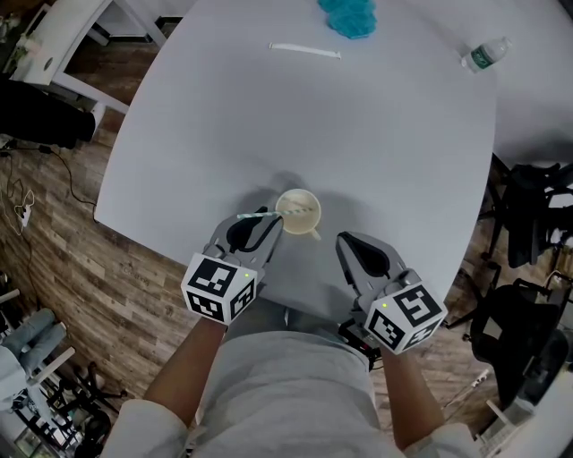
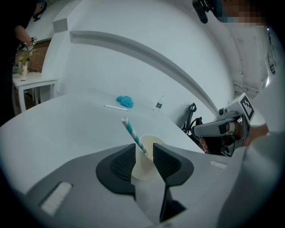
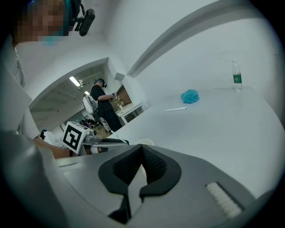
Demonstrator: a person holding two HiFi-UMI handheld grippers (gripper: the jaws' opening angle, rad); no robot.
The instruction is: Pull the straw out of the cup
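Observation:
A cream paper cup (image 1: 299,213) stands near the front edge of the white table (image 1: 376,134). A teal-and-white striped straw (image 1: 258,216) leans out of it to the left. My left gripper (image 1: 265,224) is at the cup's left side, under the straw. In the left gripper view its jaws (image 2: 144,156) stand open. The cup (image 2: 143,164) shows in the gap just past the pads, and the straw (image 2: 133,133) slants up to the left above them. My right gripper (image 1: 346,240) hovers right of the cup, apart from it. Its jaws (image 3: 142,149) are shut and empty.
At the table's far side lie a blue cloth (image 1: 349,16), a thin white strip (image 1: 304,50) and a water bottle (image 1: 485,55). Black chairs (image 1: 530,224) stand off the right edge. A person (image 3: 101,104) stands in a far room.

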